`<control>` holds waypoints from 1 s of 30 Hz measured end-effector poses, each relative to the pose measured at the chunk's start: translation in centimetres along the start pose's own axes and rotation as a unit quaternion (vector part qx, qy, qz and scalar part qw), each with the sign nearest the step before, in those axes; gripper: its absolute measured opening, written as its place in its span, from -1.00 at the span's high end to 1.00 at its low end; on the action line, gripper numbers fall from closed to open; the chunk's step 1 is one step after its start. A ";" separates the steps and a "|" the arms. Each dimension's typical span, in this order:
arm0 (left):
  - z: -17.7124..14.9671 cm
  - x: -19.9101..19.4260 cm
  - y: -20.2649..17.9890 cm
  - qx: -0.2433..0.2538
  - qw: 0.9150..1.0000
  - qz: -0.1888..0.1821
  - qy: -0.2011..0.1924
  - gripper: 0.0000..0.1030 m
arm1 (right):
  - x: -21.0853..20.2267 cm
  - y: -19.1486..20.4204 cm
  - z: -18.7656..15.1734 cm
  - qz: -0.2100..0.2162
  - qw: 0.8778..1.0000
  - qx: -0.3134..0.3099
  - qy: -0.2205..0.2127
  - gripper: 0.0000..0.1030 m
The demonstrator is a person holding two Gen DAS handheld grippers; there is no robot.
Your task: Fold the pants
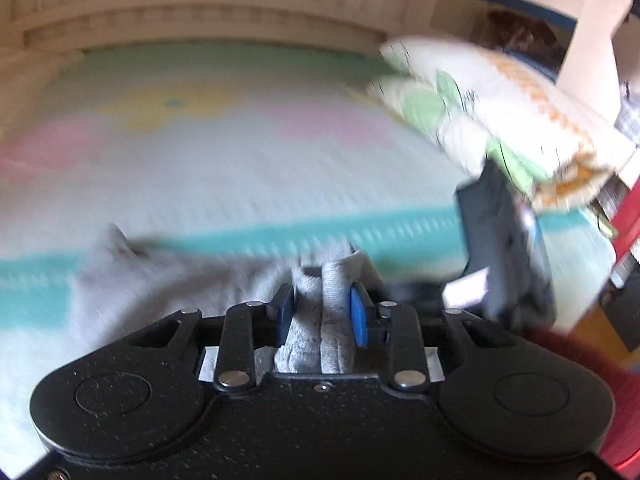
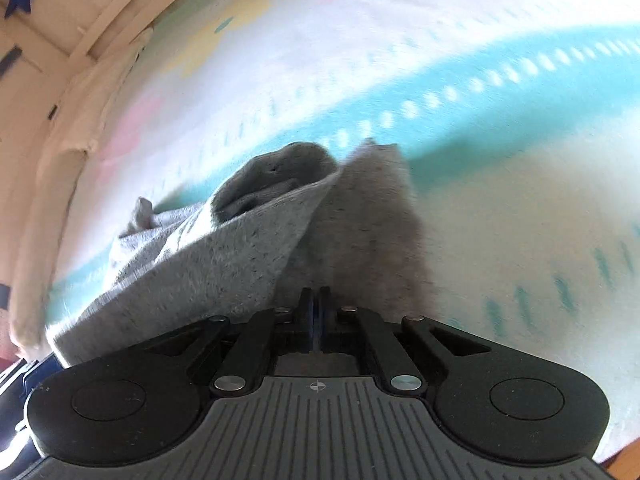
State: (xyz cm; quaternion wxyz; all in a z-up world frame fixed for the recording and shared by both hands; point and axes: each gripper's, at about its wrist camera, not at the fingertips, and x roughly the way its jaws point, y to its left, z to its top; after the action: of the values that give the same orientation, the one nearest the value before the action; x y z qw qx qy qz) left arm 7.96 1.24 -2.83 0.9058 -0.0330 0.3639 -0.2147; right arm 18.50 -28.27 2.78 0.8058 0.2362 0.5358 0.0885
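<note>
In the left wrist view the pants (image 1: 316, 320) lie bunched between the fingers of the left gripper (image 1: 322, 310) at lower centre and spread toward the lower left over the bedspread (image 1: 240, 168), which fills the middle of the frame. A pillow (image 1: 492, 116) lies on it at upper right, the headboard (image 1: 180, 4) runs along the top, and the right gripper (image 1: 504, 248) stands at right, before the pillow. In the right wrist view the pants (image 2: 224, 248) rise from that gripper (image 2: 316, 312) toward centre and lower left; the bed frame (image 2: 80, 52) is at upper left.
</note>
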 end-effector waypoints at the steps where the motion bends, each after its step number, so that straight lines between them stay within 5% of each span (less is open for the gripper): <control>1: -0.1 -0.1 -0.4 0.002 1.000 -0.005 -0.002 0.21 | -0.5 -0.4 0.0 -0.003 1.000 -0.001 -0.005 0.95; 6: 1.4 -2.9 -0.1 -0.022 0.996 -0.064 -0.052 -0.03 | -1.9 -2.5 -0.4 0.000 1.000 0.024 -0.020 0.94; 11: 3.3 -3.5 3.6 -0.053 0.994 -0.011 -0.090 -0.18 | -2.4 -3.7 -0.5 0.027 0.997 0.065 -0.042 0.75; 14: 2.9 -2.0 6.8 -0.070 0.994 0.070 -0.050 -0.18 | -3.6 -4.1 -0.7 0.046 0.992 0.084 -0.080 0.57; 16: 2.1 -0.6 8.7 -0.088 0.992 0.085 -0.011 -0.18 | -4.7 -4.4 -0.9 0.064 0.989 0.086 -0.104 0.45; 21: -2.2 2.5 9.8 -0.100 0.989 0.058 0.097 -0.18 | -4.3 -4.0 -0.5 0.119 0.981 0.097 -0.115 -0.24; 26: -4.6 1.9 6.8 -0.019 0.992 0.060 0.105 -0.20 | -2.1 -3.0 -0.5 0.101 0.989 0.077 -0.070 -0.26; 30: -3.7 1.1 8.5 -0.077 0.991 0.010 0.107 -0.23 | -1.6 -2.6 -0.8 0.078 0.994 0.059 -0.058 -0.26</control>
State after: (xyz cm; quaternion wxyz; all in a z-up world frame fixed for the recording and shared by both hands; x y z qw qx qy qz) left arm 9.29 8.83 -8.09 0.8582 -0.0760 0.4748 -0.1795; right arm 16.84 -30.99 2.60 0.8107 0.3291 0.4725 0.1059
